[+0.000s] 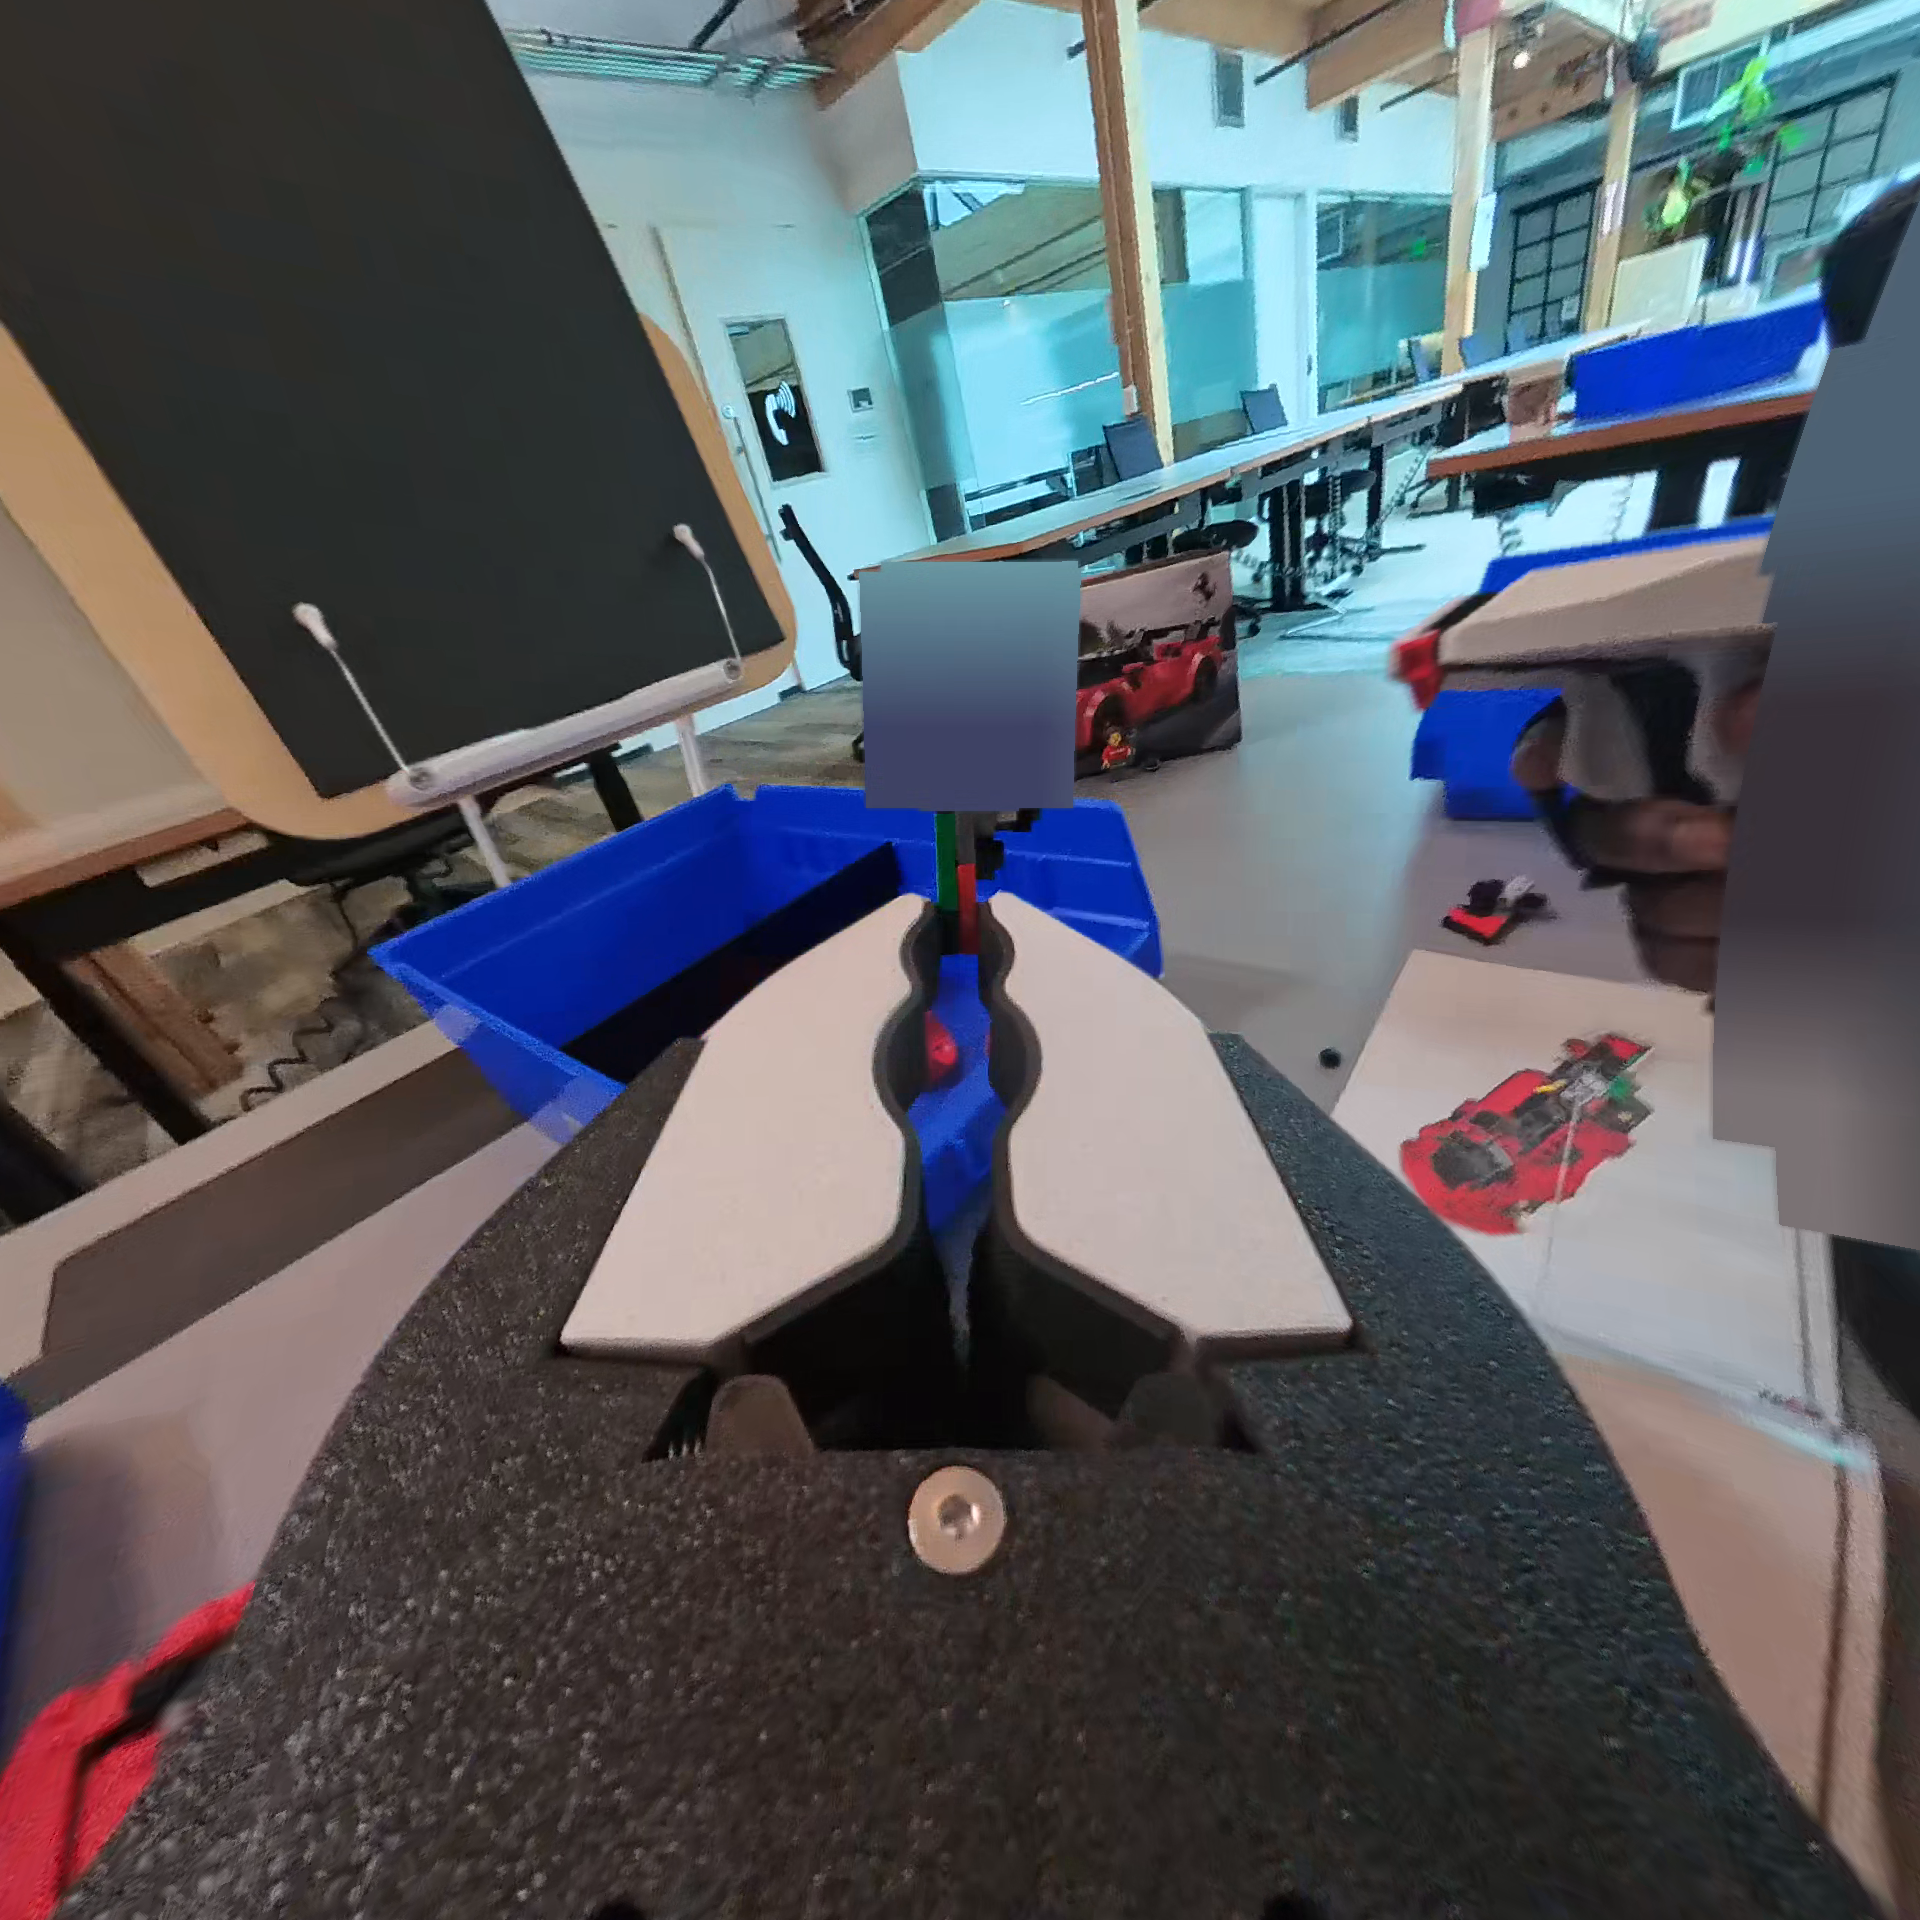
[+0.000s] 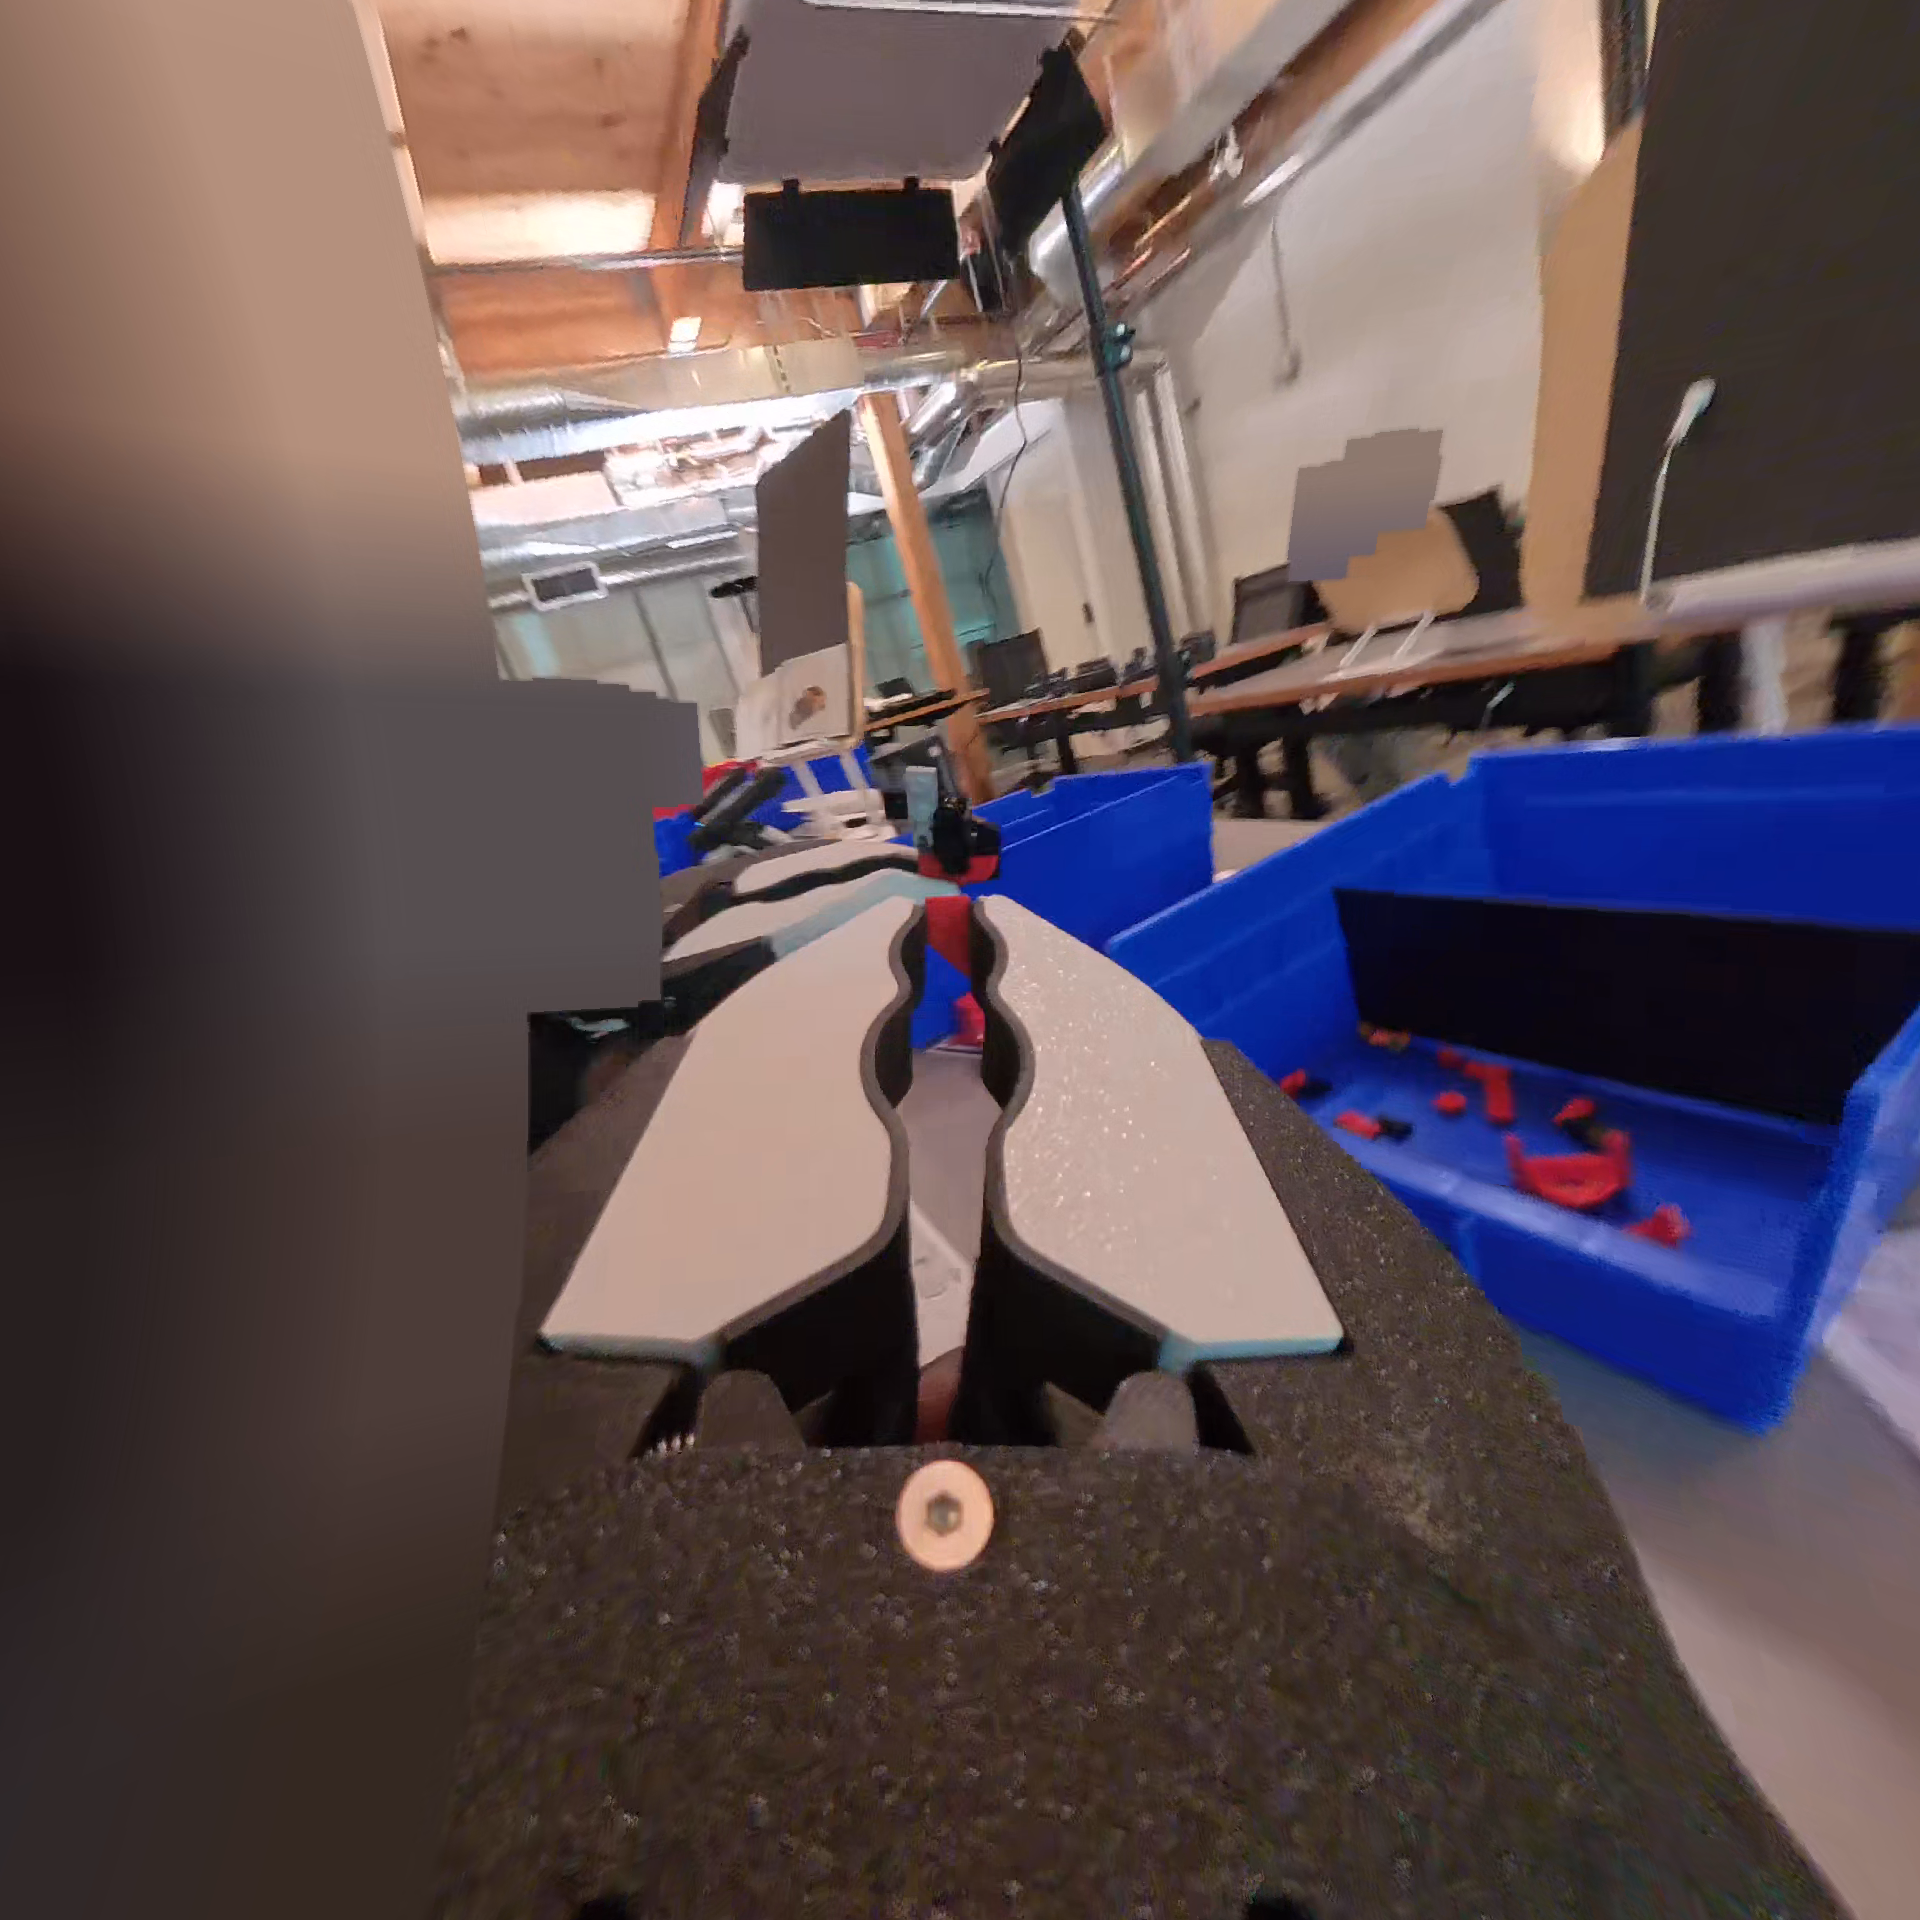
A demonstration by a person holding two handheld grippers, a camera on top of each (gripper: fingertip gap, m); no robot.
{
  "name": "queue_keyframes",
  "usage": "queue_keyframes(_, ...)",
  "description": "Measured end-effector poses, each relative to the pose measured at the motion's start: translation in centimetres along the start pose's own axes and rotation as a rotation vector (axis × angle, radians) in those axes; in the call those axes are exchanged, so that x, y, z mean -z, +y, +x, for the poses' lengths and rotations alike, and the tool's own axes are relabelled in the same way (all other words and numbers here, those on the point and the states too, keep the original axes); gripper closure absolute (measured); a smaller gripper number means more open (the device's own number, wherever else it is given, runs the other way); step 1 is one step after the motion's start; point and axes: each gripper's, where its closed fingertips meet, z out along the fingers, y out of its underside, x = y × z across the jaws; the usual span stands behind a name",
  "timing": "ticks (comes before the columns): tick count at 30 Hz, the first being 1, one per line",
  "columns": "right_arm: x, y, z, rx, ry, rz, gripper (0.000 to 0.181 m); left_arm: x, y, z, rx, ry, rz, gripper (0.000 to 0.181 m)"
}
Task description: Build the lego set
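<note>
The left gripper (image 1: 958,920) is pinched almost closed on a thin green, red and black lego piece (image 1: 954,873) that stands up from its tips, above a blue bin (image 1: 644,935). The right gripper (image 2: 948,925) is likewise nearly closed, apparently on a red lego piece (image 2: 948,930). Loose red bricks (image 2: 1558,1164) lie in another blue bin (image 2: 1662,1299) to its right. An instruction sheet (image 1: 1527,1132) rests on the table (image 1: 1278,914).

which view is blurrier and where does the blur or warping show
Right wrist view: blurrier; the blue bin and its red pieces are smeared, the background desks soft, while the right gripper stays fairly crisp. Left wrist view: mostly sharp, blur only at the right edge on the other gripper; wide-angle warping bends the black board.
</note>
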Motion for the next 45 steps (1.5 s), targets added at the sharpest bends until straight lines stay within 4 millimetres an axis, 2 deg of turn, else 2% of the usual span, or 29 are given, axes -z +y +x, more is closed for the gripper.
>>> queue_keyframes(1, -0.4, -0.1, 0.0, 0.051, 0.017, 0.006, 0.173, -0.2, -0.1, 0.3, 0.032, -0.001, 0.0, 0.176)
queue_keyframes(5, -1.8, -1.2, 0.0, 0.102, 0.05, 0.08, 0.174, -1.1, -0.2, 1.8, 0.212, 0.016, 0.001, 0.176)
queue_keyframes(9, -2.8, -0.4, 0.6, 0.096, 0.06, 0.111, 0.174, -2.0, -0.1, 2.8, 0.383, 0.053, 0.013, 0.176)
queue_keyframes(12, -2.6, 0.4, 1.5, 0.064, 0.1, 0.151, 0.174, -2.4, 0.6, 3.0, 0.391, 0.043, 0.032, 0.176)
queue_keyframes(17, -2.8, 1.7, 1.9, 0.083, 0.099, 0.117, 0.174, -2.6, 1.3, 3.3, 0.412, 0.083, 0.074, 0.176)
queue_keyframes(20, -2.6, 1.8, 2.3, 0.034, 0.091, 0.128, 0.174, -2.3, 1.3, 2.5, 0.386, 0.078, 0.106, 0.176)
queue_keyframes(31, -1.9, 2.2, 3.9, -0.037, 0.11, 0.127, 0.174, -2.5, 2.9, 1.5, 0.482, 0.07, 0.075, 0.176)
queue_keyframes(45, -2.1, 2.7, 4.1, -0.086, 0.099, 0.112, 0.174, -2.7, 3.5, 1.8, 0.479, 0.075, 0.044, 0.175)
